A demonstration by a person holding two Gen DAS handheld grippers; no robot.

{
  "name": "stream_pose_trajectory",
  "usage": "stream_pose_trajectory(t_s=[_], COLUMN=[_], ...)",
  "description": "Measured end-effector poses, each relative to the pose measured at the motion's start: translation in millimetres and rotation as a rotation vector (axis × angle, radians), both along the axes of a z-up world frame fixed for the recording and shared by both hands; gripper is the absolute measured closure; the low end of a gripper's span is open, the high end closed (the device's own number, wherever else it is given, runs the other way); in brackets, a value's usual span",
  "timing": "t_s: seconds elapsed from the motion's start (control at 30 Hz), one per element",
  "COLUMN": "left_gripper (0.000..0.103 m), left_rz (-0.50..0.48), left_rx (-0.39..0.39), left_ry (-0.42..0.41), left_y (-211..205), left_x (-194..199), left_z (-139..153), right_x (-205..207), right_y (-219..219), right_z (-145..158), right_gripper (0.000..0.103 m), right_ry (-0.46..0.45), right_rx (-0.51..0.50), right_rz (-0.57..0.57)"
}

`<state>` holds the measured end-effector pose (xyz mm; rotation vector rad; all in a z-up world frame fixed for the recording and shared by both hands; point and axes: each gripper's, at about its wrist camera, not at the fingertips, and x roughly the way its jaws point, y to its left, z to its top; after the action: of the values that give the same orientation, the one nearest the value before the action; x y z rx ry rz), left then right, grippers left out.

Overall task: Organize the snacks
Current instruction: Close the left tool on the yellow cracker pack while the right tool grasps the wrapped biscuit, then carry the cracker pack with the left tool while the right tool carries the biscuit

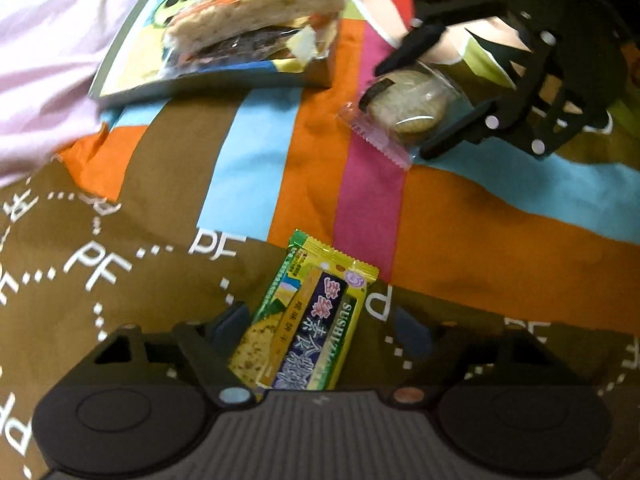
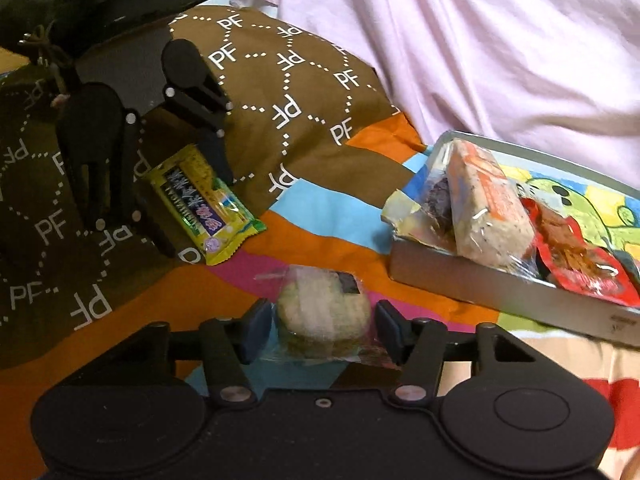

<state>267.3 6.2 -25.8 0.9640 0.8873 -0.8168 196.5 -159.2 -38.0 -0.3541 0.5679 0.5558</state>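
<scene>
Left gripper [image 1: 320,328]: fingers partly open around the yellow-green cracker packet [image 1: 304,316]. The left-hand pad is at the packet's edge, the other stands clear, so no clamp yet. The packet lies flat on the brown PF-print part of the bedspread [image 1: 120,208].

Right gripper [image 2: 323,330]: fingers half open with the round biscuit in clear wrap [image 2: 323,312] between them. Pads sit just beside the biscuit's two sides; can't tell firm contact from the frames. The biscuit rests on the striped part of the bedspread.

Tin tray [image 2: 480,284] lies near the biscuit, holding a wrapped rice-cake bar [image 2: 492,216] and a red packet [image 2: 580,264]. Open striped cloth lies between biscuit and tray wall. Pink sheet [image 2: 480,40] is behind the tray.
</scene>
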Motion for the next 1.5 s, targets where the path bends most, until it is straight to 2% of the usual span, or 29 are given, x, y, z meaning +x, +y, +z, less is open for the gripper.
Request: stream_pose_trajectory(t_s=[0.1, 0.2, 0.27, 0.37, 0.47, 0.57, 0.67, 0.87, 1.0, 1.1, 1.17, 1.23, 1.3, 1.4, 1.5], left_gripper=[0.035, 0.046, 0.049, 0.050, 0.049, 0.049, 0.049, 0.050, 0.050, 0.050, 0.050, 0.050, 0.049, 0.048, 0.048], left_rz=[0.052, 0.062, 0.095, 0.201, 0.303, 0.451, 0.603, 0.788, 0.859, 0.908, 0.921, 0.896, 0.886, 0.895, 0.899], left_rx=[-0.009, 0.008, 0.001, -0.041, -0.110, -0.212, -0.312, -0.445, -0.486, -0.472, -0.464, -0.445, -0.460, -0.489, -0.484], left_ry=[0.012, -0.023, -0.027, 0.000, -0.005, -0.002, 0.048, 0.126, 0.130, 0.074, 0.047, 0.023, 0.021, 0.033, 0.036], left_y=[0.2, -0.1, 0.1, 3.8, 9.1, 15.5, 20.0, 21.2, 14.4, 9.4, 4.8, 1.3, 4.6, 10.1, 8.9], left_x=[-1.0, -11.9, -17.2, -19.6, -26.3, -37.9, -52.6, -96.8, -128.5, -142.8, -144.2, -147.5, -149.2, -151.4, -148.6], left_z=[2.4, -3.8, -5.9, -4.5, -5.8, -6.6, -6.7, -9.3, -11.5, -15.8, -18.9, -19.9, -20.2, -20.3, -21.1], right_x=[-4.1, -8.0, -11.9, -20.0, -31.6, -47.8, -62.7, -95.4, -117.5, -123.8, -123.8, -121.4, -118.9, -112.3, -106.1], right_y=[-2.0, -3.5, -6.3, -12.9, -17.0, -16.4, -14.1, -16.1, -25.1, -22.7, -18.2, -14.4, -8.9, -1.6, 0.3], right_z=[2.3, 4.5, 6.1, 7.1, 6.3, 3.0, 0.1, -0.2, -2.4, -4.7, -4.1, -1.7, 0.2, -1.2, -4.1], right_gripper=[0.046, 0.047, 0.047, 0.047, 0.047, 0.048, 0.048, 0.049, 0.053, 0.052, 0.049, 0.036, 0.029, 0.027, 0.025], right_ry=[0.001, 0.009, 0.015, 0.049, 0.078, 0.081, 0.094, 0.111, 0.146, 0.133, 0.119, 0.107, 0.084, 0.063, 0.069], right_rx=[0.016, 0.030, 0.042, 0.072, 0.113, 0.114, 0.116, 0.137, 0.128, 0.082, 0.060, 0.057, 0.035, -0.010, -0.016], right_rz=[-0.023, -0.041, -0.051, -0.081, -0.103, -0.097, -0.096, -0.111, -0.142, -0.156, -0.169, -0.165, -0.151, -0.146, -0.157])
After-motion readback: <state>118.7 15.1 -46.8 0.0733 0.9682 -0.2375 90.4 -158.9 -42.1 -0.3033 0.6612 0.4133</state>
